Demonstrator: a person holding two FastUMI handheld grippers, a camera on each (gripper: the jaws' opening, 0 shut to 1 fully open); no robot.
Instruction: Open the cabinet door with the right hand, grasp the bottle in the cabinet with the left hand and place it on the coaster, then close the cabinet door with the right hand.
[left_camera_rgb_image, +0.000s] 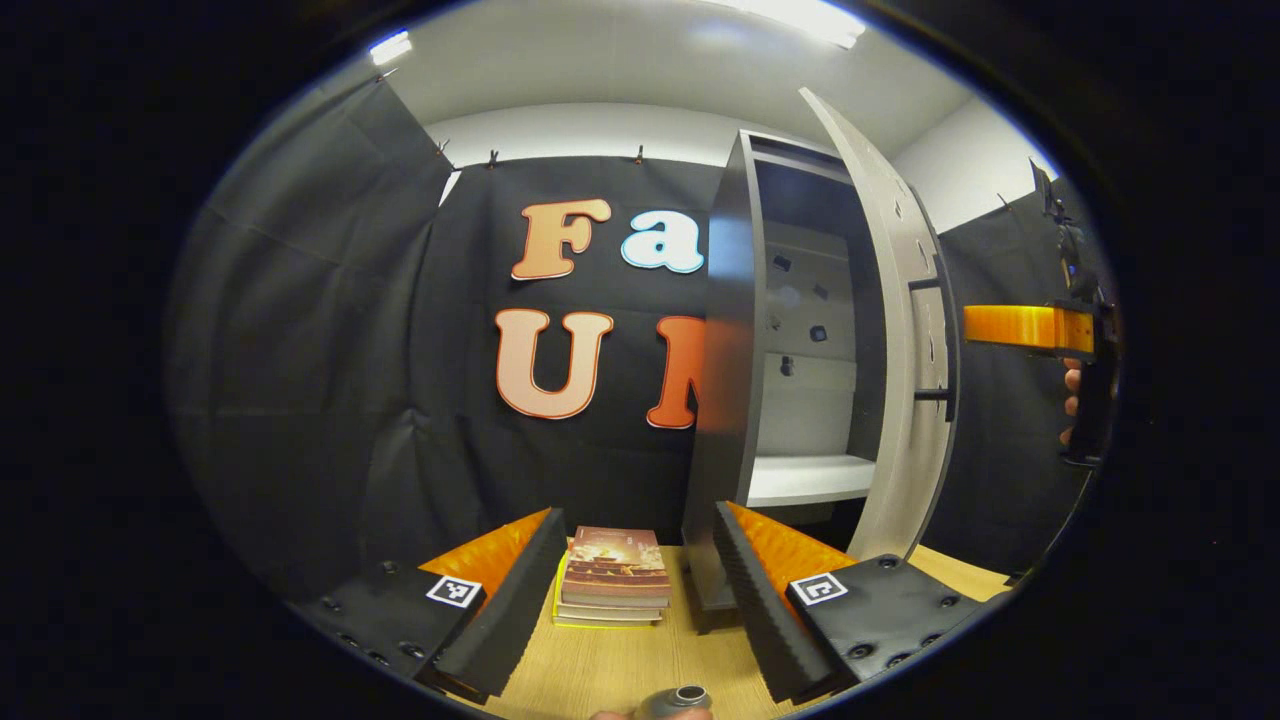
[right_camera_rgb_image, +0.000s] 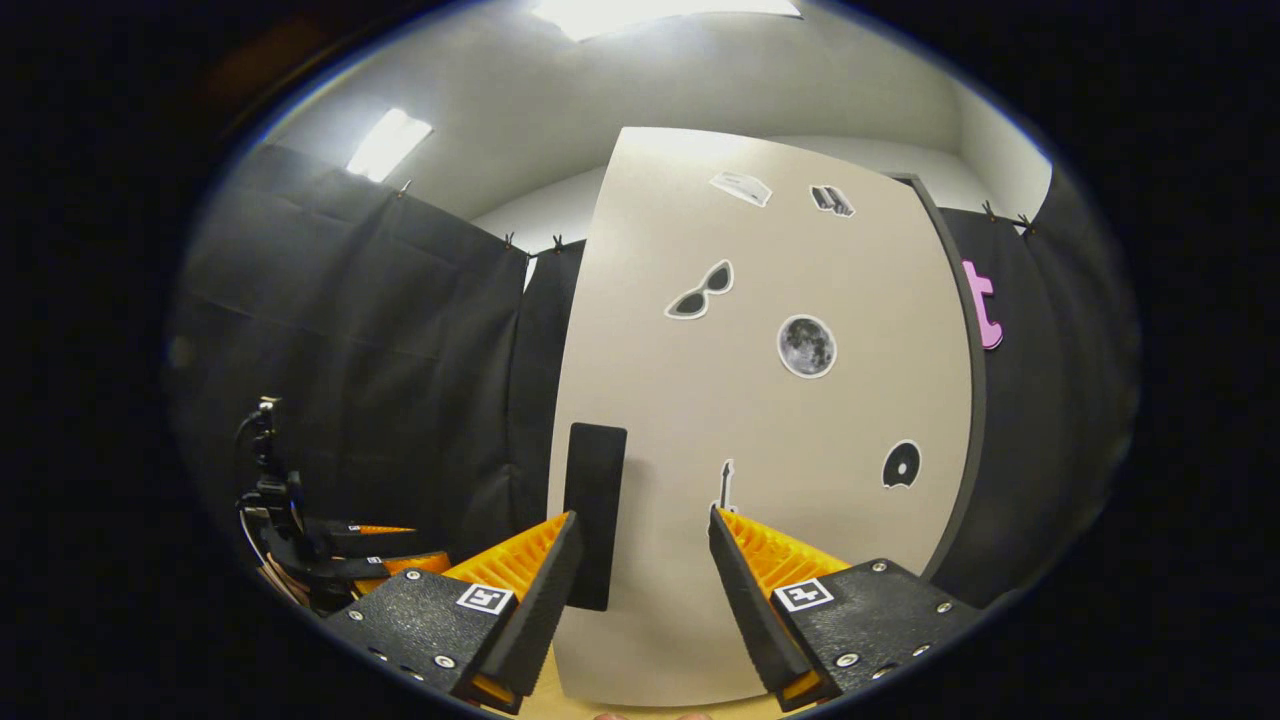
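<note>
In the left gripper view the dark cabinet (left_camera_rgb_image: 722, 380) stands on the wooden table with its pale door (left_camera_rgb_image: 905, 330) swung wide to the right. Its white shelf (left_camera_rgb_image: 810, 478) shows inside. My left gripper (left_camera_rgb_image: 637, 515) is open in front of the cabinet, nothing between its fingers. A grey bottle top (left_camera_rgb_image: 676, 697) pokes up at the bottom edge, below the fingers. In the right gripper view my right gripper (right_camera_rgb_image: 642, 517) is open, facing the door's front (right_camera_rgb_image: 760, 400). The black handle (right_camera_rgb_image: 595, 515) lies just beside its left finger (right_camera_rgb_image: 545, 580). I cannot tell whether they touch.
A stack of books (left_camera_rgb_image: 612, 580) lies on the table (left_camera_rgb_image: 620, 670) left of the cabinet. The right gripper's orange body (left_camera_rgb_image: 1030, 328) and a hand sit beyond the door's edge. The left gripper (right_camera_rgb_image: 340, 548) appears far left in the right gripper view. Black cloth walls surround the booth.
</note>
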